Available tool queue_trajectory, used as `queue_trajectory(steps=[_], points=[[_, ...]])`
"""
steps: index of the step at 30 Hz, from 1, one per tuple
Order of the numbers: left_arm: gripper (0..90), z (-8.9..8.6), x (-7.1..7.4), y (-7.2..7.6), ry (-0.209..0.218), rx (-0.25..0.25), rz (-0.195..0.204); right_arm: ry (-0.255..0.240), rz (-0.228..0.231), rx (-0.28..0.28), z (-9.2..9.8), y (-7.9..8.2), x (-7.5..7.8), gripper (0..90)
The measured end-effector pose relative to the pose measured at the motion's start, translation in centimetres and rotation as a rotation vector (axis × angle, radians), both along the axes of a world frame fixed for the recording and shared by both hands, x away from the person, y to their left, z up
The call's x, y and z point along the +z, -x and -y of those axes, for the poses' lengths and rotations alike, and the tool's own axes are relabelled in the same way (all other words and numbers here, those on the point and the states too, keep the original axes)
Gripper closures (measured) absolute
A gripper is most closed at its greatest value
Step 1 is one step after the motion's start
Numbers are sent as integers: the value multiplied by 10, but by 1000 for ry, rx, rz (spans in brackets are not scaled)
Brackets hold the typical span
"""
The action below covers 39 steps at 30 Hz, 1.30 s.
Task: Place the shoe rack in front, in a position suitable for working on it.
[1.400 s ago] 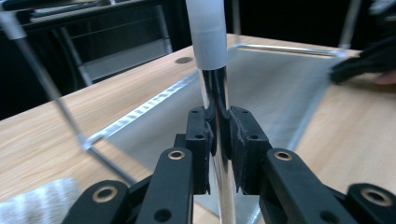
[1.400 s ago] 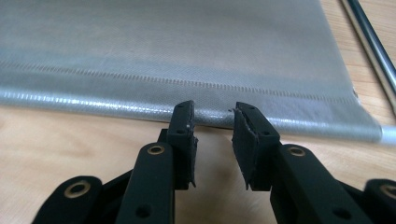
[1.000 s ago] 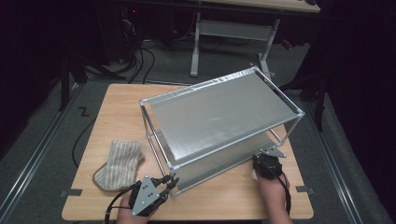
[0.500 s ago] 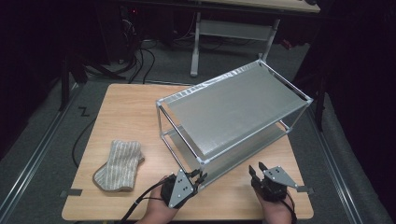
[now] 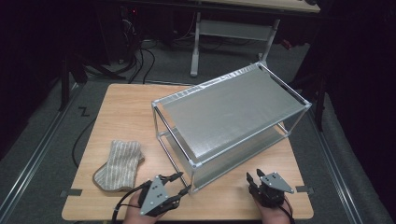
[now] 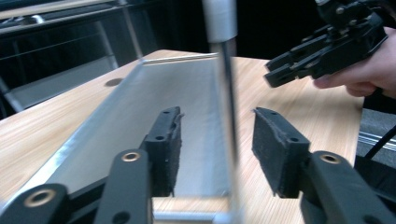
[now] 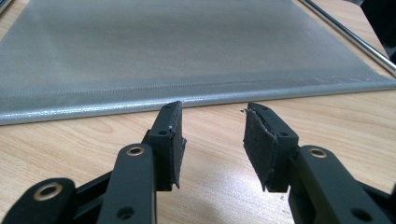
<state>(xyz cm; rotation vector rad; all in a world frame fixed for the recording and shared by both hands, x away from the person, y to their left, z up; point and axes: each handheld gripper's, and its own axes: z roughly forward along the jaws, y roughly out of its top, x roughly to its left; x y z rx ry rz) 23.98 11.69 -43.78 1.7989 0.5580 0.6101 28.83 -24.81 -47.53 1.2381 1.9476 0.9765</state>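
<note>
Table of pale wood filled the middle of the high view, and on it stood the two-tier rack of silver metal tubes and grey mesh fabric, set slantwise from lower centre to upper right. A beige ribbed oven mitt lay flat at lower left, well apart from the rack. The left gripper sat at bottom centre, at the rack's near corner post; its jaws had just been opening. In the left gripper view the pads stood moderately apart with the blurred post rising between them, closer to the right pad yet touching neither that I could tell. The lower grey shelf ran away behind the jaws. The right gripper was at lower right of the high view, near the rack's long side but clear of it. Its jaws had also been opening a little; in the right gripper view the pads stood moderately apart over bare wood, with nothing between them, the shelf's hemmed edge just beyond their tips
</note>
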Motion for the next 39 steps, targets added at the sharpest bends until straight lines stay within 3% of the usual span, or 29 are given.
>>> queue_trajectory(steps=[4, 5, 7, 8, 9, 16, 20, 27, 34, 37, 39], points=[[434, -33, -11, -2, -42, 73, -37, -5, 0, -6, 1, -1, 0, 558], [421, -49, -17, -3, -71, 122, -55, -3, 1, -3, 2, -1, 0, 556], [401, -57, -19, -4, -81, 149, -63, -2, 2, -2, 2, -1, 0, 555], [393, -71, -21, -5, -92, 195, -68, -3, 3, -2, 3, -1, 0, 553], [387, -71, -21, -5, -92, 195, -68, -5, 2, -3, 3, -2, 0, 552], [380, -116, -22, -4, -75, 324, -101, -8, -7, 11, 5, -3, -1, 543], [355, -131, -24, -7, -84, 373, -108, -12, -12, 14, 5, -3, -1, 538], [289, -158, -30, -18, -106, 473, -169, -12, -13, 16, 3, -4, -2, 535], [160, -169, -42, -35, -133, 520, -282, -11, -17, 21, 2, -4, -3, 535], [143, -170, -50, -45, -124, 510, -360, -11, -18, 22, 2, -5, -3, 535], [150, -168, -51, -46, -132, 506, -364, -11, -19, 22, 2, -5, -3, 535]])
